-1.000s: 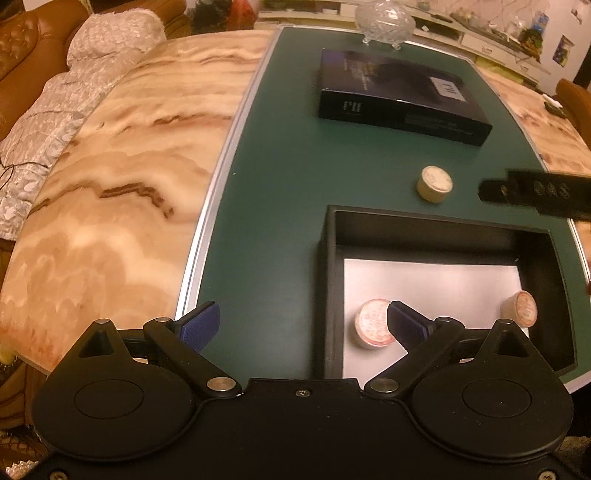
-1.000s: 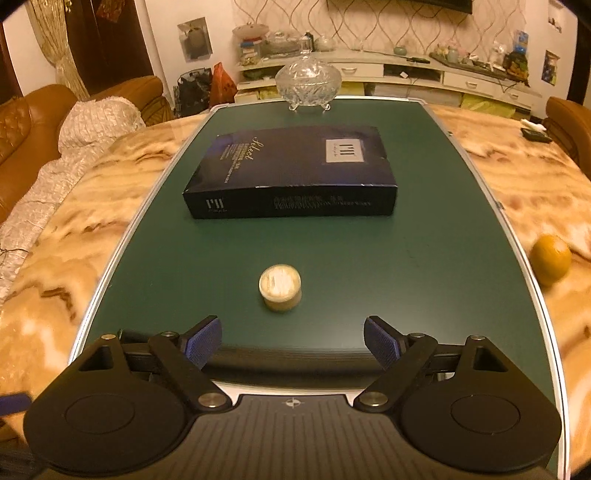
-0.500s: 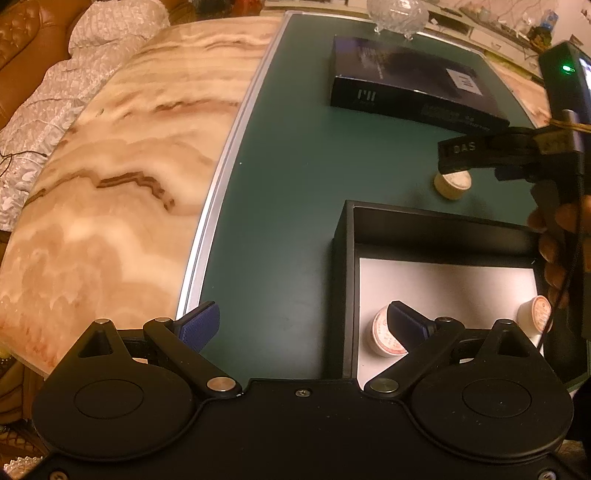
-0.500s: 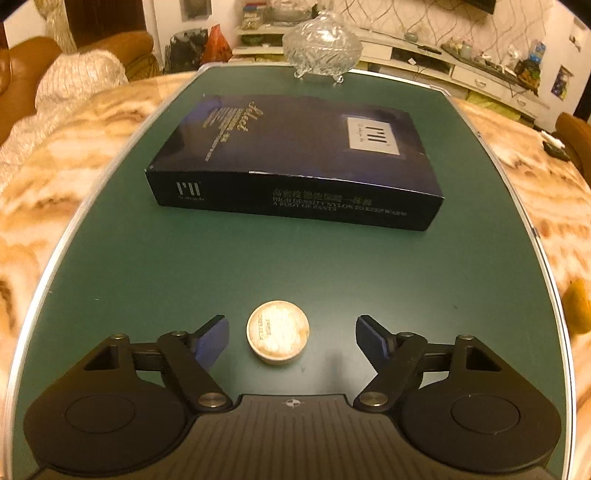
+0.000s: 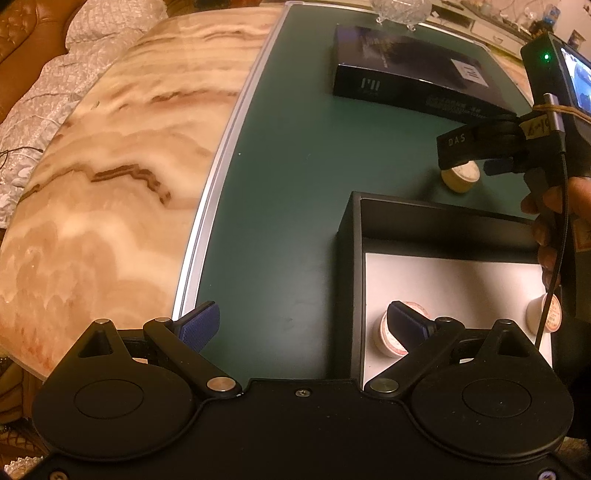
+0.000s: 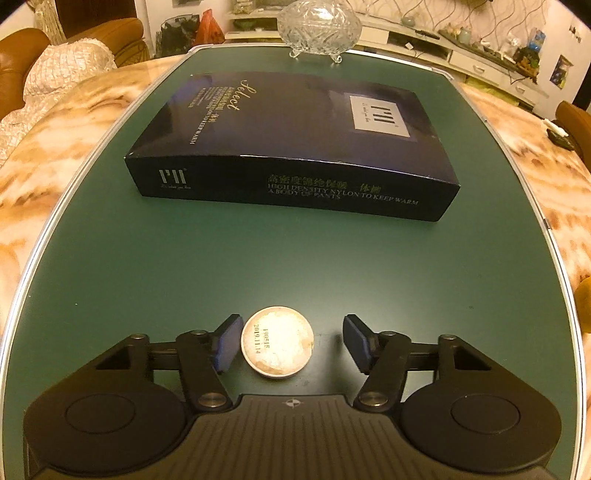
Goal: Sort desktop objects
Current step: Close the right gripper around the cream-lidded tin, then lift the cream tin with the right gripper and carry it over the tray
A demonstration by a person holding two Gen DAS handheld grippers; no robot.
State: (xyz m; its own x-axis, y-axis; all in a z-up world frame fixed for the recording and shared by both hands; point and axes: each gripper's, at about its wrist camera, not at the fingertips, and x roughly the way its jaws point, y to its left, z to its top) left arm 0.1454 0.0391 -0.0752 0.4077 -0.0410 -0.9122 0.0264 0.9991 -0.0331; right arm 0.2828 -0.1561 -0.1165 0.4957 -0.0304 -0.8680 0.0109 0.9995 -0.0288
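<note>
A small round cream cup [image 6: 277, 345] stands on the green mat [image 6: 184, 266], between the fingers of my right gripper [image 6: 291, 334]. Its jaws are closing: the left pad [image 6: 227, 341] is almost at the cup's side, while the right pad [image 6: 356, 343] is still a gap away. The left wrist view shows the same cup [image 5: 461, 179] under the right gripper [image 5: 478, 162], just beyond the black tray [image 5: 351, 258]. Two more round cups [image 5: 384, 334] [image 5: 543, 314] lie on the tray's white floor. My left gripper [image 5: 303, 325] hangs open over the tray's left wall, holding nothing.
A long dark blue box [image 6: 288, 147] lies across the mat beyond the cup, with a glass bowl [image 6: 317, 26] behind it. An orange [image 6: 583, 299] sits at the right edge on the marble table [image 5: 92, 184]. A person's hand [image 5: 554, 206] holds the right gripper.
My right gripper has come forward and down until the cup sits between its fingers, and its jaws have narrowed. The left gripper has stayed where it was.
</note>
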